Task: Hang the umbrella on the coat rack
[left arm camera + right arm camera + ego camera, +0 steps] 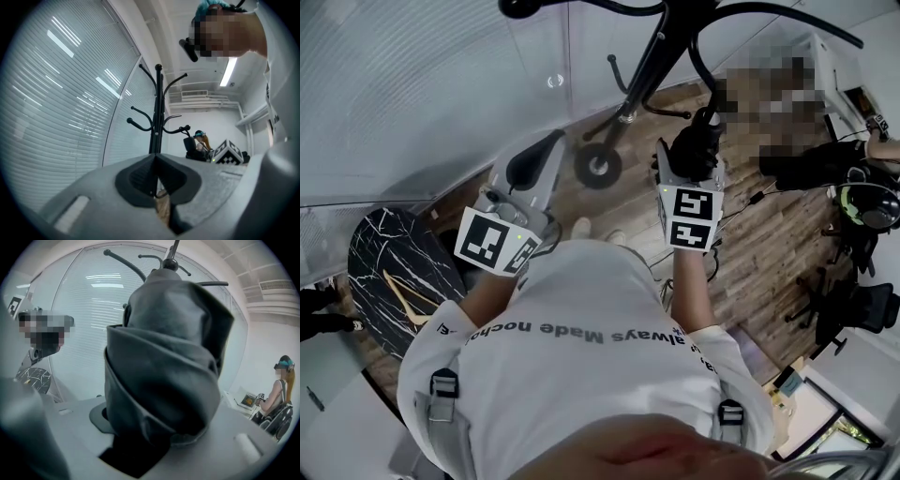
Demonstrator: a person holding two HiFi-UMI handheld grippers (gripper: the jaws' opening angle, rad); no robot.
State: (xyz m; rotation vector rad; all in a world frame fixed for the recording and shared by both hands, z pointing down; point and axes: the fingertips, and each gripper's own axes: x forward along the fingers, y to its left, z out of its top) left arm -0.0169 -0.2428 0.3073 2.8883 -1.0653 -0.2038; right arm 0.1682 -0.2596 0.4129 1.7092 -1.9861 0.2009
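- the right gripper (152, 430) is clamped on a folded dark grey fabric umbrella (168, 362). its jaws stand wide, one on each side of the bundled cloth, which fills the middle of the right gripper view.
- in the head view the umbrella sticks up out of that gripper, above the wooden plank floor (769, 234). it is close beside the slanting pole of the black metal coat rack with curved hooks (649, 58).
- the top of the umbrella is near one curved arm of the coat rack. whether the two touch cannot be told, and the umbrella hangs on no hook.
- the left gripper (157, 183) has its jaws together, the black pads meeting with nothing between them. it points at the coat rack, whose pole and hooks rise straight ahead in the left gripper view.
- the rack's round base stands on the floor near the edge that meets the curved glass wall with white horizontal blinds (403, 94).
- a round black marble-patterned table (384, 272) stands near the same edge of the floor, to the left of the left gripper.
- the person holding the grippers wears a white t-shirt with grey lettering (581, 337).
- a second person (280, 385) sits well apart, at the far right side of the floor.
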